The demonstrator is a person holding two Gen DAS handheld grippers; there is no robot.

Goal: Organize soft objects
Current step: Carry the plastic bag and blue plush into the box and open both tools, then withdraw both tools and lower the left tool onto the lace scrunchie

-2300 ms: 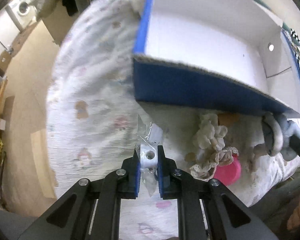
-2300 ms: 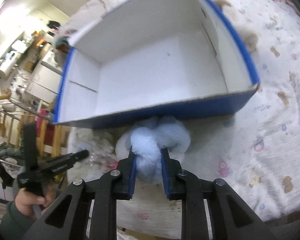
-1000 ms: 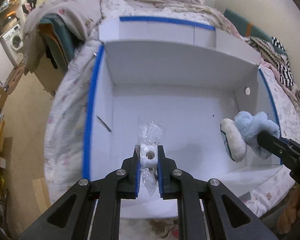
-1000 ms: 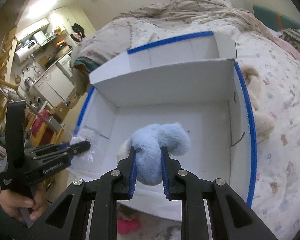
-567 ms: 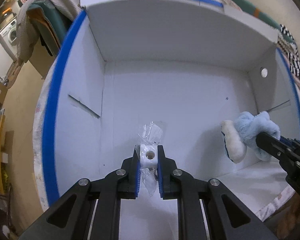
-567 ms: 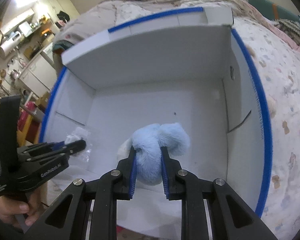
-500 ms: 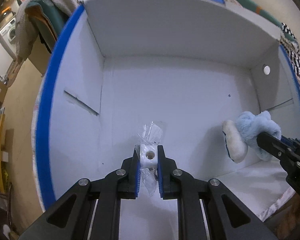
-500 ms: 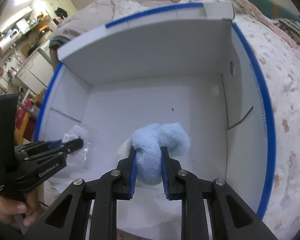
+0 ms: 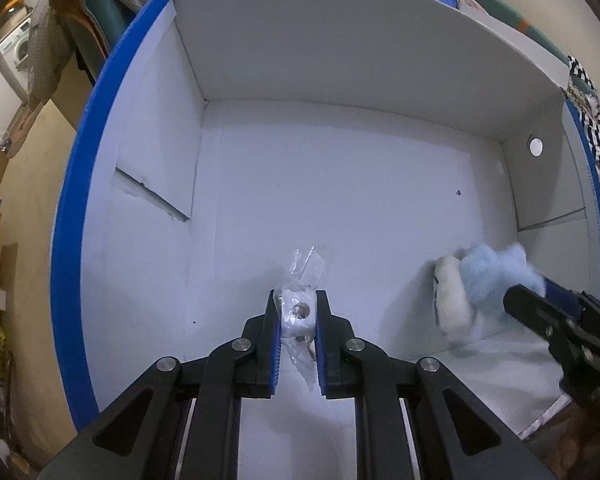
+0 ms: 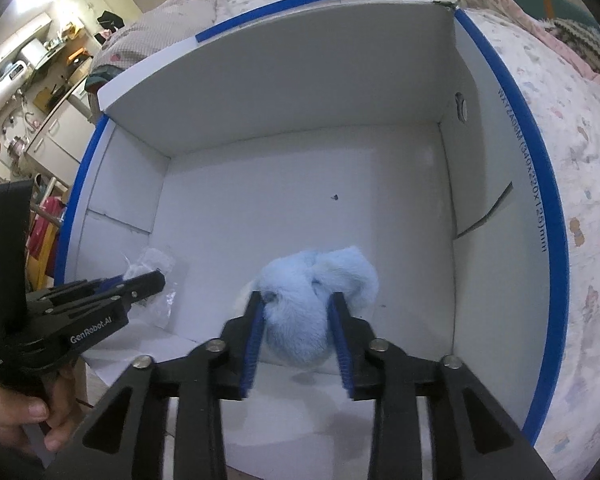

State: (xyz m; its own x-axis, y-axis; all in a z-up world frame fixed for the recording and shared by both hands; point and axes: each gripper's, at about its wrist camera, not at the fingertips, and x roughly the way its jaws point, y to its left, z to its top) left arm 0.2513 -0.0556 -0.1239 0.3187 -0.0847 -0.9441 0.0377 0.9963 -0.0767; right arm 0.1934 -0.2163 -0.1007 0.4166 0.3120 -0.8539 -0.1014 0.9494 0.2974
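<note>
Left wrist view: looking down into a white box with a blue rim (image 9: 80, 168), its floor filling most of the frame. At lower centre, left gripper (image 9: 296, 312) clamped tight on a small white piece in a clear plastic bag (image 9: 298, 314); bag's crinkled top sticking up past the fingertips, its tail hanging down between the pads. At right edge, right gripper (image 9: 540, 300) reaching in from the lower right, with a fluffy blue and cream plush toy (image 9: 492, 276) at its tips, near the box's right wall. Bed with a patterned cover (image 9: 588, 120) along the far right edge. Washing machine (image 9: 18, 48) at upper left.

Right wrist view: same box, blue rim (image 10: 540, 200) curving down the right side. At lower centre, right gripper (image 10: 298, 320) with jaws opening; plush toy (image 10: 316, 292) lying between the blue pads, spreading out beyond the tips toward the middle of the frame, low over the box floor; contact with the pads hard to judge. At left, left gripper (image 10: 156, 280) pinched on the plastic bag (image 10: 152, 264), close to the box's left wall, well apart from the toy. A hand (image 10: 28, 412) gripping its handle at lower left. Patterned bed cover (image 10: 580, 140) down the right side; kitchen clutter at upper left.
</note>
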